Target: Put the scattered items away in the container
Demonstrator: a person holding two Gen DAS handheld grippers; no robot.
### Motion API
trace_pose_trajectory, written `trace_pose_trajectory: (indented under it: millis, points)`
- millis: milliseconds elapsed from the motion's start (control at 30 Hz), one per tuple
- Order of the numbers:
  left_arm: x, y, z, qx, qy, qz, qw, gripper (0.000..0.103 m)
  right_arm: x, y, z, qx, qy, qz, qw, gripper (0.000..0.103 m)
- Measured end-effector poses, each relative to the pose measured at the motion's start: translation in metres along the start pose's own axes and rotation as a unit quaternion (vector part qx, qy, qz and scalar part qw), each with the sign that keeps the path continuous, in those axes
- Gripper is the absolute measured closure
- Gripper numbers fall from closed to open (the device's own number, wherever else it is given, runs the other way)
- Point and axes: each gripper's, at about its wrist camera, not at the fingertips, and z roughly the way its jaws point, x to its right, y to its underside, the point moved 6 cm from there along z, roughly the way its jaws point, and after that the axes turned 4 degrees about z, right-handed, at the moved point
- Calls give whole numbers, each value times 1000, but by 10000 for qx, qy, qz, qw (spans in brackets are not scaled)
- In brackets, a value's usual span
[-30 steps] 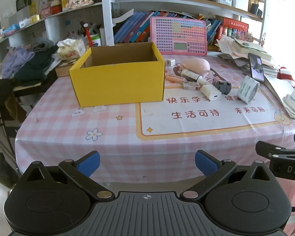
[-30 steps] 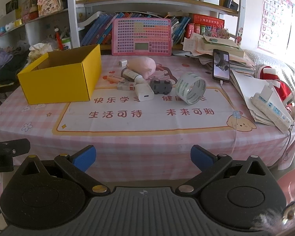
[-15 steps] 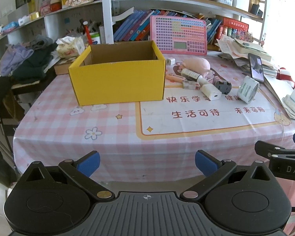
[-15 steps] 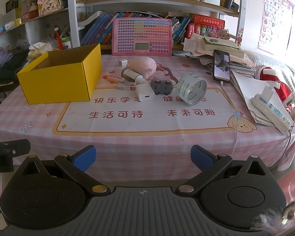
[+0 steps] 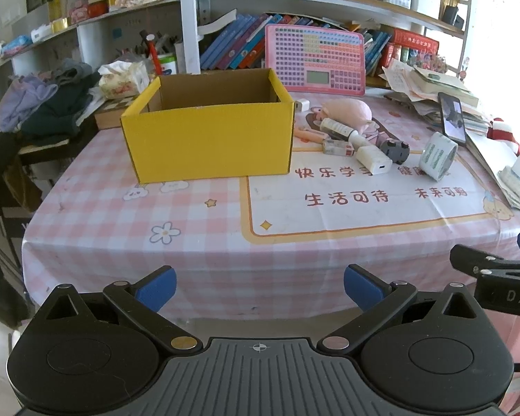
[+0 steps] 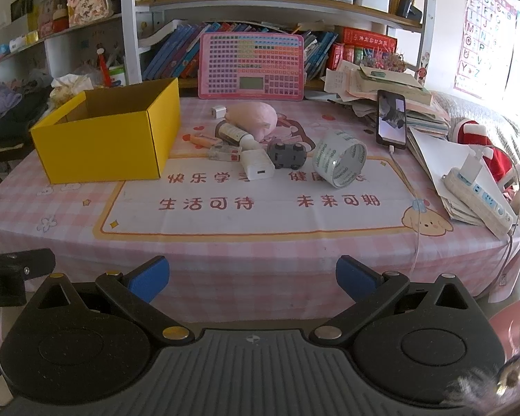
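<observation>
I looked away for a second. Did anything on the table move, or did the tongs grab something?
Nothing was grabbed or let go. Both tongs, left and right, stay open before the table edge; the left view only drifted slightly. The yellow box, tape roll and toy car lie unchanged.

The left hand-held gripper (image 5: 258, 287) is level, its 2 blue-padded fingers (image 5: 155, 288) spread wide apart with nothing between them. The right hand-held gripper (image 6: 252, 279) is in the same pose, level, its 2 blue pads (image 6: 356, 278) set far apart and empty. The 2 sit side by side: each one's black finger shows at the inner edge of the other's view.
</observation>
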Motion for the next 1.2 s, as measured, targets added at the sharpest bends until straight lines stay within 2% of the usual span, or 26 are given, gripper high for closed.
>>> trace_pose_trajectory:
  millis: [933,1200]
  points:
    - [-10,-2,0,36,218,41,9997,0,-14,-2,-1,6,-15,-166,9999,0]
    - [-4,-8,9,78,287,74,9995,0,-9,-14,1,313,-6,-111,9994,1]
